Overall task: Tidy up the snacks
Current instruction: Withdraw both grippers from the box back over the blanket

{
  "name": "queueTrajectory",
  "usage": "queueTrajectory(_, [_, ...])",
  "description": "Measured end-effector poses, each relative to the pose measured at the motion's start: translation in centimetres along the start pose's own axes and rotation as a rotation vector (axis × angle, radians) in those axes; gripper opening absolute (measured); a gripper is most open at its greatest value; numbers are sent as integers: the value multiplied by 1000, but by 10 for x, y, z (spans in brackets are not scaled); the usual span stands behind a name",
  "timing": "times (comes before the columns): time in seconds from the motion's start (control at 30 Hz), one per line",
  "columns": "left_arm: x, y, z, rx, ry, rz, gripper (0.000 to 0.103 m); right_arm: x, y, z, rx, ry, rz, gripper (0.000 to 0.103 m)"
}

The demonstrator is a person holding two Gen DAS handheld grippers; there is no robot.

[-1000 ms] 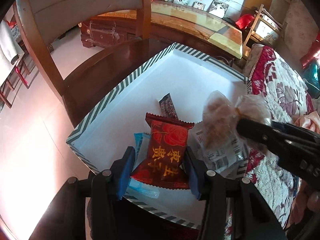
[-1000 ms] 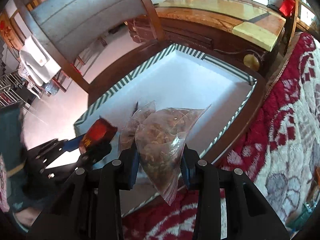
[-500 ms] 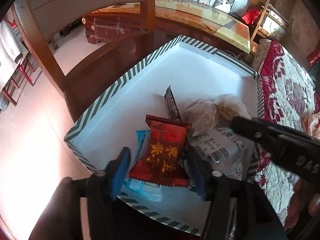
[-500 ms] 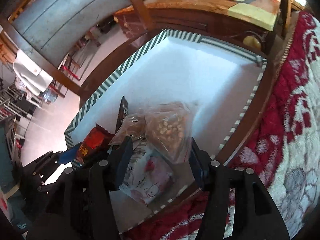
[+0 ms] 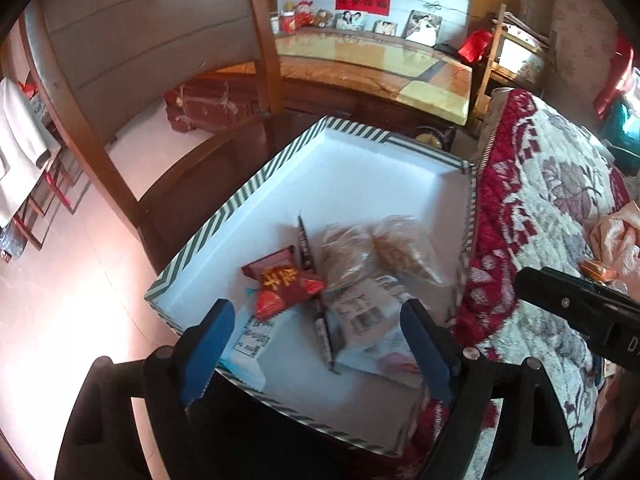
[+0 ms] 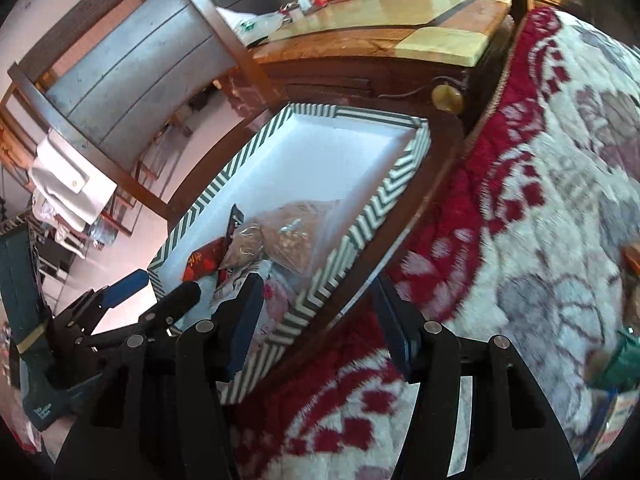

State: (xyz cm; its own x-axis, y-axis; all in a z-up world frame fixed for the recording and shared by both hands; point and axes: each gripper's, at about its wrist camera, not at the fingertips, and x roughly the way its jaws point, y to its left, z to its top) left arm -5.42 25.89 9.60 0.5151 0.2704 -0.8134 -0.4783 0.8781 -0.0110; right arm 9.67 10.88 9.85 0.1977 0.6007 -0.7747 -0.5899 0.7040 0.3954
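A white box with a green striped rim holds several snacks. A red packet with gold characters lies near its front left. Two clear bags of brown snacks lie beside it, with a thin dark bar between them and a white printed packet in front. My left gripper is open and empty, above the box's near edge. My right gripper is open and empty, over the box's right rim and the bedspread.
A red and white floral bedspread lies right of the box, with more packets at its far right. A wooden chair stands at the back left. A wooden counter runs behind.
My left gripper opened, dropped the red packet into the box and drew back. My right gripper opened, left the clear bag in the box and swung right toward the bedspread.
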Motion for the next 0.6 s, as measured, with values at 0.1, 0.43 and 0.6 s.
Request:
queueTrajectory(0.1, [-9, -6, 0, 8, -29, -1, 87, -15, -8, -7, 9, -17, -14, 56])
queueTrajectory(0.43, [-25, -40, -2, 62, -49, -54, 90, -60, -50, -40, 77, -63, -67, 56])
queueTrajectory(0.6, [-29, -69, -9, 118, -42, -90, 90, -78, -75, -58, 122, -69, -100, 56])
